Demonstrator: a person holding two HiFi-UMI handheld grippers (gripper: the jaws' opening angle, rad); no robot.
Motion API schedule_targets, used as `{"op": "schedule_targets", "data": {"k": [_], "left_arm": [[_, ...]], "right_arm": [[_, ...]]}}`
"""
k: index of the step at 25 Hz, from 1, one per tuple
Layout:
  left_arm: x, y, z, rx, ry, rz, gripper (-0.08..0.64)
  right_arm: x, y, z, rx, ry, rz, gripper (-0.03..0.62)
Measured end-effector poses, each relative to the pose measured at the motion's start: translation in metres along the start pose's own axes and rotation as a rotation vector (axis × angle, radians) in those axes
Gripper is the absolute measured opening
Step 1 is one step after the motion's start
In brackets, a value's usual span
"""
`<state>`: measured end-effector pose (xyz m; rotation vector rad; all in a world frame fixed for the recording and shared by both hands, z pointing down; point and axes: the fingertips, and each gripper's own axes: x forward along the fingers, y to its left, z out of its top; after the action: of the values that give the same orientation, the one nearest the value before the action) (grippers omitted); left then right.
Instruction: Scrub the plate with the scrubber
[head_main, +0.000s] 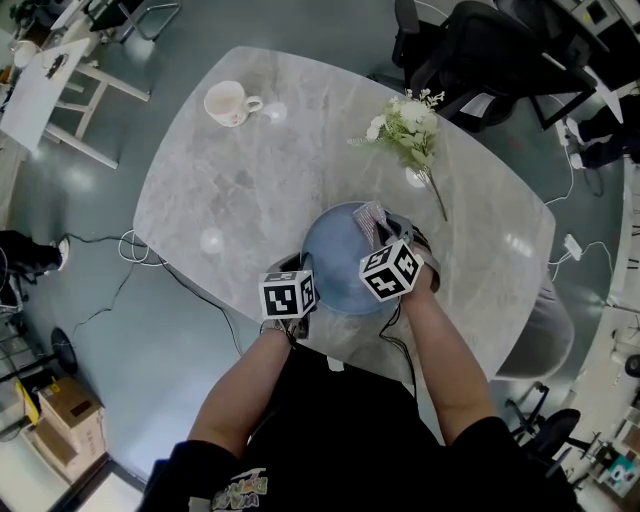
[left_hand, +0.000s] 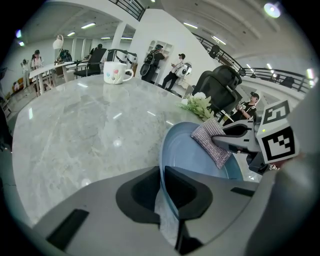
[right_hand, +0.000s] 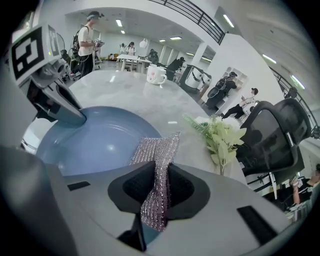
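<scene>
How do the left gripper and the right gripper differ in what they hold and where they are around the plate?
The left gripper has its jaws shut on the rim of the round blue plate; the right gripper has its jaws shut on the silvery-purple mesh scrubber. The left gripper sits at the plate's near-left edge, the right gripper over its right side. Both point downward at the plate.
</scene>
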<state>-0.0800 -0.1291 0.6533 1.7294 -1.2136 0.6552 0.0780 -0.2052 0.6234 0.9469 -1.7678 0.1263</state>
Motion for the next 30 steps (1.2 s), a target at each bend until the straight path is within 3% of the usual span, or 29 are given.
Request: {"op": "schedule_targets", "data": {"k": [8,18,22,26,30], "left_arm": [[-0.001,0.001,0.000,0.003,-0.003,-0.001,0.043],[0.000,0.001,-0.001,-0.043,-0.004,-0.006,0.038],[-0.003,0.001,0.000,-0.071,-0.009,-0.006,0.035],[-0.003,0.001,-0.002,-0.083,-0.013,-0.006,0.035],[-0.004,0.001,-0.003,-0.098,-0.018,-0.005,0.034]], "right_arm": [[-0.009,-0.018,-0.010,-0.047,0.010,-0.075,0.080],[-0.027,-0.030,-0.016,0.019,-0.020,-0.131,0.080],[-0.037,-0.027,-0.013,0.139,-0.080,-0.109,0.080],[-0.050,-0.014,-0.004,0.381,-0.164,0.021,0.077],[-0.057,0.014,0.004,0.459,-0.185,0.129,0.077]]}}
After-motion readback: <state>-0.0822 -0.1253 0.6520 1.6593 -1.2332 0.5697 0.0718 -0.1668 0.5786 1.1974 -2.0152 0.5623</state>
